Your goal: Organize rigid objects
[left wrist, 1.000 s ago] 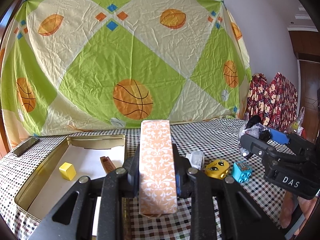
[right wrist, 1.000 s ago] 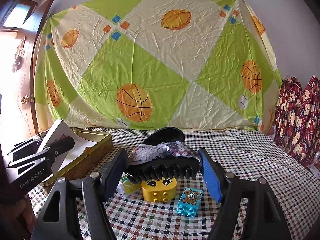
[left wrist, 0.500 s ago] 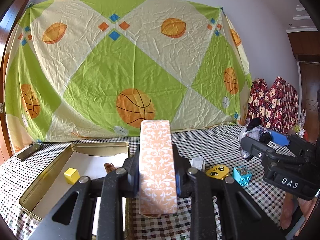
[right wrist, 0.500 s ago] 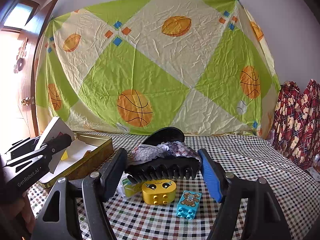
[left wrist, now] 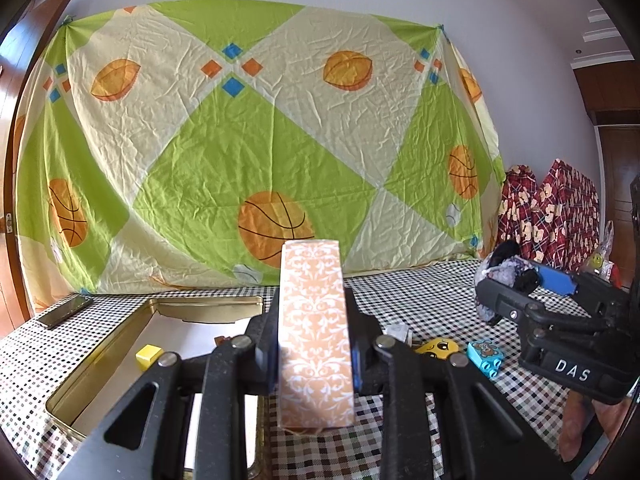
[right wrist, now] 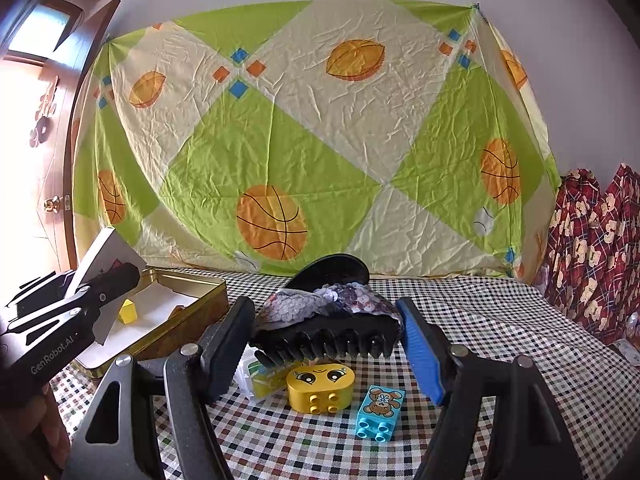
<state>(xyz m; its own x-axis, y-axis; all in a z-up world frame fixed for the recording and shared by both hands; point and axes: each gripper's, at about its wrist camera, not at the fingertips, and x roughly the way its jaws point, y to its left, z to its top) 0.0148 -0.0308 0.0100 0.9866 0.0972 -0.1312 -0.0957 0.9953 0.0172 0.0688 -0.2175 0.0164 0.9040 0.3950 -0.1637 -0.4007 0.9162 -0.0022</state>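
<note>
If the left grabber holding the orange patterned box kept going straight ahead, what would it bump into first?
Probably nothing on the table. The left gripper, shut on the orange patterned box, points almost level over the checked tablecloth, so the hanging basketball sheet looks first. The gold tin sits to its left.

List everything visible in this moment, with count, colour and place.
box: 1, orange-white pattern, in left gripper
hair claw: 1, black with sequins, in right gripper
tin: 1, gold, table left, open
cube: 1, yellow, inside tin
face brick: 1, yellow, on table
bear brick: 1, blue, right of face brick
packet: 1, white-yellow, left of face brick
phone: 1, dark, far left
left gripper: shut on box
right gripper: shut on hair claw
</note>
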